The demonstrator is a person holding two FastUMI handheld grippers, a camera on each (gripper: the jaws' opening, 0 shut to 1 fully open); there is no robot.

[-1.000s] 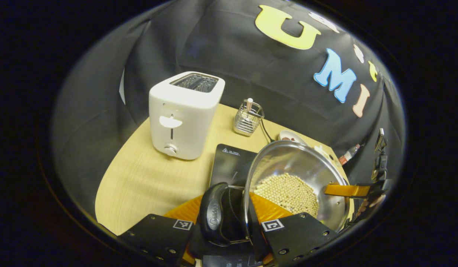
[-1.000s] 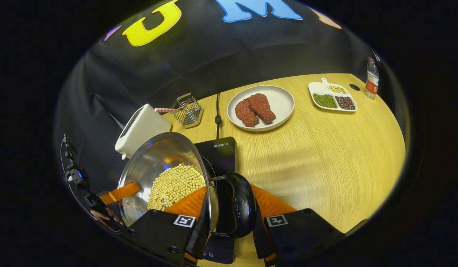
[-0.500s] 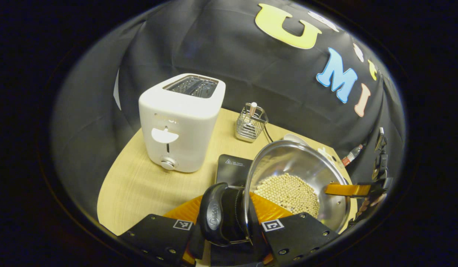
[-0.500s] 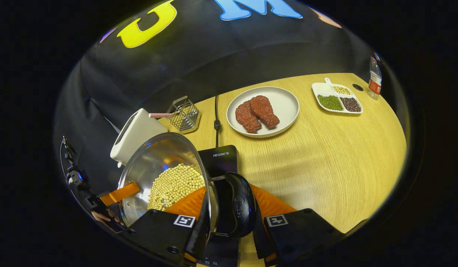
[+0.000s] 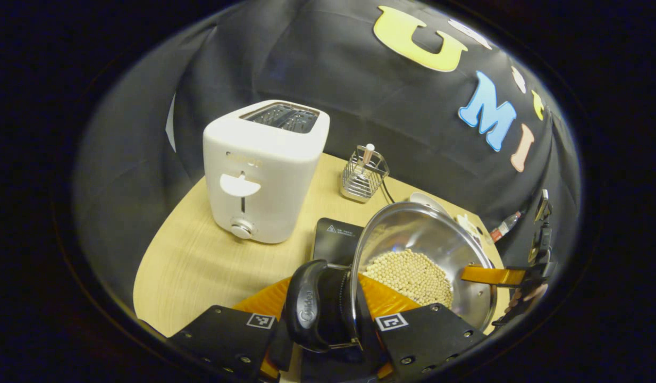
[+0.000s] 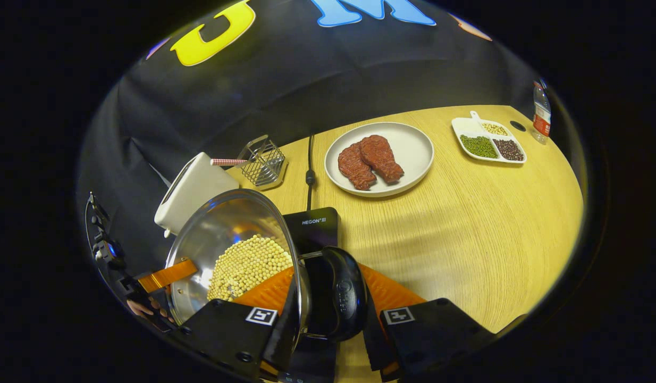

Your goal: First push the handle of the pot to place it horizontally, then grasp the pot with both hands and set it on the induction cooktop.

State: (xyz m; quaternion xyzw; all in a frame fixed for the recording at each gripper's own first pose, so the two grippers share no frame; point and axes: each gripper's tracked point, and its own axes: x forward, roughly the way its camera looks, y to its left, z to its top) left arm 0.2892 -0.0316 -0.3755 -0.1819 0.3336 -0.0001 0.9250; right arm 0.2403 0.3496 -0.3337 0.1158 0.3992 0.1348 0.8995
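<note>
We hold the steel pot (image 5: 421,250) of beans, lower centre, above the induction cooktop (image 5: 338,236). Left gripper (image 5: 328,332) and right gripper (image 6: 330,324) clamp its black side handles. Rigid, probably heavy, slick; keep level.

Right gripper (image 6: 328,319) clamped on the pot's black side handle (image 6: 343,300)

The steel pot (image 6: 221,239) of pale beans sits over the black induction cooktop (image 6: 313,229). The left gripper (image 6: 163,274) grips its far-left rim. Farther on the bench (image 6: 482,229): a plate of meat (image 6: 415,149), a toaster (image 6: 192,189), a wire basket (image 6: 264,162) and a divided tray (image 6: 490,146).
</note>
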